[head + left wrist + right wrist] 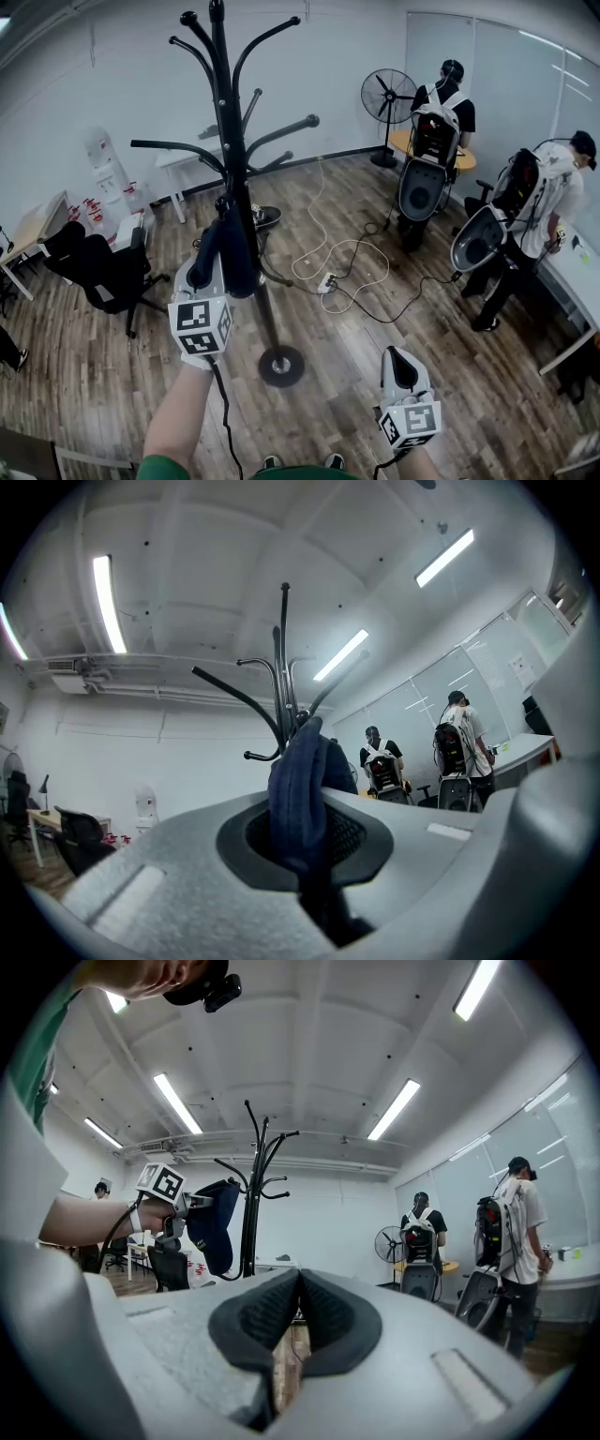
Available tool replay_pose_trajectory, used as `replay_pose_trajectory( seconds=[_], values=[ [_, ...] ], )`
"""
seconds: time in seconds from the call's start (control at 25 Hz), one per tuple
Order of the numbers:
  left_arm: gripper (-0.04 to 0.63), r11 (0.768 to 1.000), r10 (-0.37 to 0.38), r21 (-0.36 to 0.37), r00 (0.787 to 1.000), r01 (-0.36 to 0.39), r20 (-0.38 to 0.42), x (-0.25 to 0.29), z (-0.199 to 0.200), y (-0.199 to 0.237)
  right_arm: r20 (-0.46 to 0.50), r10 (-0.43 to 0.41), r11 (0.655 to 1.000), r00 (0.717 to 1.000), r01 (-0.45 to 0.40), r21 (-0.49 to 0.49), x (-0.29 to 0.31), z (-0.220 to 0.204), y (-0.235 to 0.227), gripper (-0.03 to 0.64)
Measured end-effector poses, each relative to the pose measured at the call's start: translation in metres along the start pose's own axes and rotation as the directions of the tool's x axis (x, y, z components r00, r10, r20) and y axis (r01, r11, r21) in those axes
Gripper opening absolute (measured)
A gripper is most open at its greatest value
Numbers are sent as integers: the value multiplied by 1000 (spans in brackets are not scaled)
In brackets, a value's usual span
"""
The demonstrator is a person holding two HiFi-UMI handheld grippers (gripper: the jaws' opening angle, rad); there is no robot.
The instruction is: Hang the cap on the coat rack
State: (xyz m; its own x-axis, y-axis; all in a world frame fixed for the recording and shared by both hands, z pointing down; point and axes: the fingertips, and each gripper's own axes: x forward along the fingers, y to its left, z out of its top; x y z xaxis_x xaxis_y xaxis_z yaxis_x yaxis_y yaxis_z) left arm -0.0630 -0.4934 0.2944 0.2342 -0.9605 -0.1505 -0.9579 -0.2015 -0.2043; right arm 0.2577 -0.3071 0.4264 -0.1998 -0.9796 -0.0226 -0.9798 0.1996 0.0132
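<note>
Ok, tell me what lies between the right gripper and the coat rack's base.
Only bare wooden floor, as the head view shows, between the right gripper and the coat rack's base.

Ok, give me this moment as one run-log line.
left claw: shut on cap | right claw: shut, empty | cap: beside coat rack, not yet hung

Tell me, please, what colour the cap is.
The cap is dark navy blue, shown best in the left gripper view.
</note>
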Motion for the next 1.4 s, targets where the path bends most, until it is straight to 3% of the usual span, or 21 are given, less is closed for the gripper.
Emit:
replay_pose_trajectory(
  seconds=[0.36,0.6,0.8,0.96,1.4],
  values=[
    [26,1000,20,-9,999,-21,-36,26,-21,-2,-21,-50,999,999,51,3,-10,-10,-20,3],
    [29,997,-40,-67,997,36,-62,31,-38,-13,-41,-62,998,997,62,8,-12,-15,-18,3],
    [189,987,-121,-113,990,113,-69,29,-44,-23,-37,-47,999,998,47,5,-7,-11,-9,3],
    [231,978,-159,-143,985,149,-63,14,-48,-24,-27,-23,1000,999,23,-1,1,-7,4,3],
    [229,956,-177,-244,984,165,-26,-74,-47,-18,43,79,997,996,-79,-10,26,24,49,3]
  ],
)
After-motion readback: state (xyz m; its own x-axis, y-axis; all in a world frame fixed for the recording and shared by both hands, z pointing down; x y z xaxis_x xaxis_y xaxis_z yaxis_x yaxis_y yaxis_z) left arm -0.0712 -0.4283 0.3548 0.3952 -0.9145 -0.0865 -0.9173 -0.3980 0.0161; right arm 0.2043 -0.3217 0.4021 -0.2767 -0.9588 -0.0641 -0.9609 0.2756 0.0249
